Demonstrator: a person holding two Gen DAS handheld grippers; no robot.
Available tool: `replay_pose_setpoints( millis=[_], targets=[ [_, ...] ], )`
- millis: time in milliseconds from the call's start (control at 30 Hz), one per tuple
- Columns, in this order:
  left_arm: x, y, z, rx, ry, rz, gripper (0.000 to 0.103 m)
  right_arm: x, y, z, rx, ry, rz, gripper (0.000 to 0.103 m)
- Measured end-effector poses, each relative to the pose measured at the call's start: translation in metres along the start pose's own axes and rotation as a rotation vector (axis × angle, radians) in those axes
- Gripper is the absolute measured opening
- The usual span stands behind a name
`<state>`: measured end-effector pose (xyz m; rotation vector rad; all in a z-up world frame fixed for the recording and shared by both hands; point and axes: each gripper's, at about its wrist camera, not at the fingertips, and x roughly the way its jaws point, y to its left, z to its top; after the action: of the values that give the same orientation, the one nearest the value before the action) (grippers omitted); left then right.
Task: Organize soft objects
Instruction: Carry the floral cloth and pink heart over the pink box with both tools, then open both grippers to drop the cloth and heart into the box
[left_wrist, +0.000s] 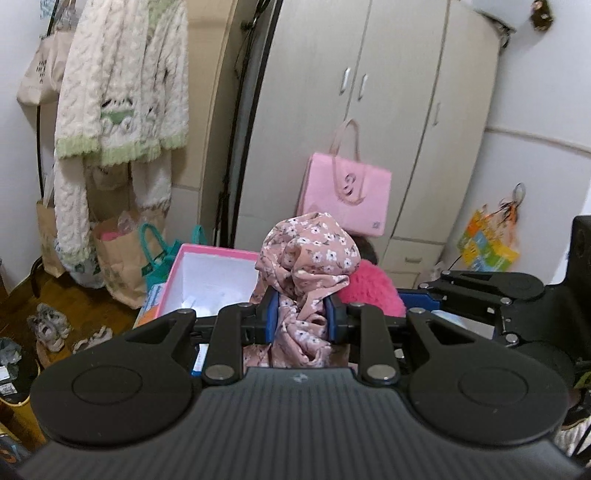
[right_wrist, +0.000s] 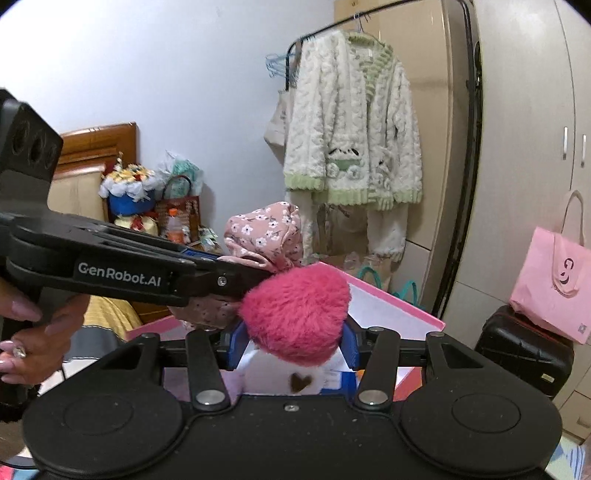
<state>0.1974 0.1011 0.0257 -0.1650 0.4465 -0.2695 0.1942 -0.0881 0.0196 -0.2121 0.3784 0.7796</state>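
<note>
My left gripper (left_wrist: 300, 317) is shut on a pink floral cloth (left_wrist: 308, 258), which bunches up above its blue pads and hangs down between them. The cloth also shows in the right wrist view (right_wrist: 264, 230), held by the left gripper (right_wrist: 236, 275). My right gripper (right_wrist: 291, 345) is shut on a fluffy hot-pink heart plush (right_wrist: 297, 314) with a white base. That plush shows in the left wrist view (left_wrist: 371, 291), just right of the cloth. Both are held over a pink box with a white inside (left_wrist: 207, 273), also seen in the right wrist view (right_wrist: 388, 306).
A white and green knit cardigan (right_wrist: 351, 122) hangs on a rack. A pink tote (left_wrist: 345, 192) hangs on the wardrobe (left_wrist: 369, 92). Paper bags (left_wrist: 118, 258) and slippers (left_wrist: 48, 325) sit on the floor at left. A black suitcase (right_wrist: 524, 350) stands at right.
</note>
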Motion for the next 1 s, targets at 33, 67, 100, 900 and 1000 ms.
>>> replay_pose_setpoints(
  millis=[33, 67, 100, 900, 1000],
  targets=[
    [0.007, 0.003, 0.001, -0.001, 0.014, 0.010, 0.024, 0.009, -0.003, 0.001, -0.002, 0.016, 0.002, 0.055],
    [0.015, 0.007, 0.002, -0.003, 0.025, 0.024, 0.024, 0.018, -0.005, 0.002, 0.000, 0.031, 0.002, 0.055],
    [0.023, 0.011, 0.003, -0.008, 0.039, 0.037, 0.024, 0.027, -0.007, 0.004, 0.004, 0.050, 0.003, 0.055],
    [0.050, 0.026, 0.001, 0.035, 0.101, 0.189, 0.062, 0.080, -0.037, -0.012, 0.031, 0.168, -0.024, 0.074],
    [0.037, 0.024, 0.001, 0.052, 0.079, 0.188, 0.065, 0.068, -0.044, -0.015, 0.085, 0.131, 0.010, 0.075]
  ],
)
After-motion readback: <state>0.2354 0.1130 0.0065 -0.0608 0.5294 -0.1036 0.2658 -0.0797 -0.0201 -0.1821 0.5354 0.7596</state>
